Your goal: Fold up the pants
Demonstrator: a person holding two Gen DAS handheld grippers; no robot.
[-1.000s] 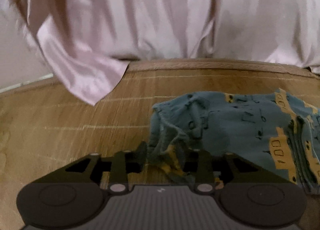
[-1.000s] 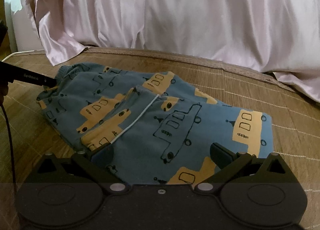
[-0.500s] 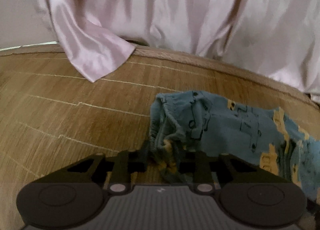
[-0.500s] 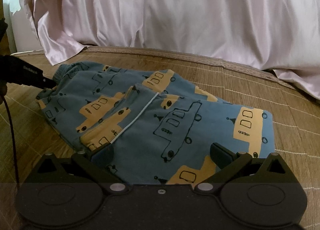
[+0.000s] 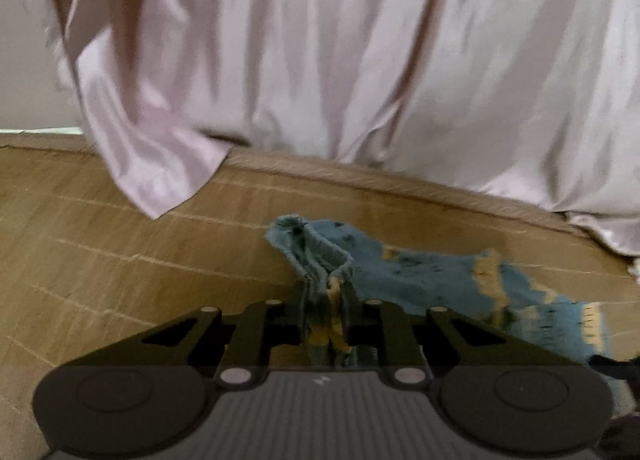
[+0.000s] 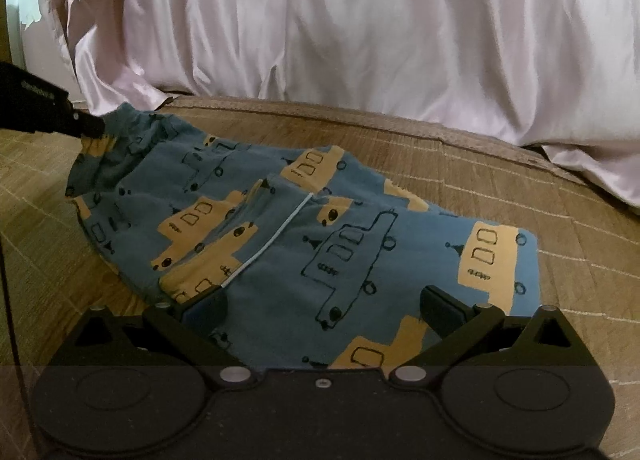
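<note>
Pale pink satin bedding hangs as a backdrop behind a woven straw-coloured mat, and on that mat lie the blue pants printed with yellow buses, spread fairly flat with one end raised. At that raised end the left gripper is pinched tight on the bunched waistband, lifting it off the mat. At the near edge of the cloth the right gripper sits with its fingers spread wide over the fabric, clamping nothing.
</note>
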